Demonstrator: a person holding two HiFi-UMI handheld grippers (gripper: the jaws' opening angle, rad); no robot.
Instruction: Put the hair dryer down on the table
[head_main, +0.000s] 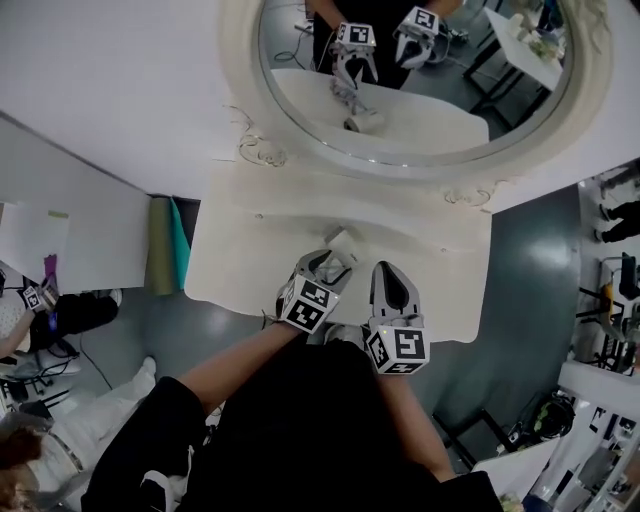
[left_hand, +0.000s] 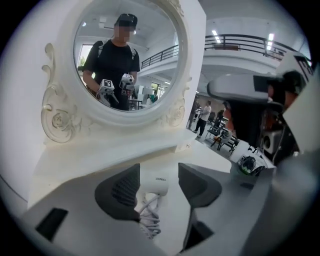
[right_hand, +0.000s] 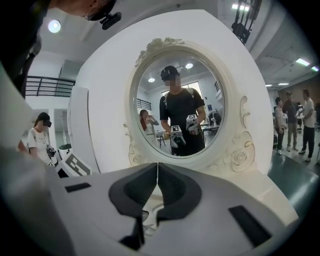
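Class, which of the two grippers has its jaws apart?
The left gripper: its jaws stand wide apart, framing the hair dryer on the table; the right gripper has its jaws together.

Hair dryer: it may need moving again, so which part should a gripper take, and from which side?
Probably the white barrel of the hair dryer, from above, gripper spanning its width. It lies flat on the table, leaving its two sides free; the bundled cord at the end nearer the person looks too loose to hold.

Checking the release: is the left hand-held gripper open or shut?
Open. The left hand-held gripper has jaws apart, clear of the hair dryer lying on the table.
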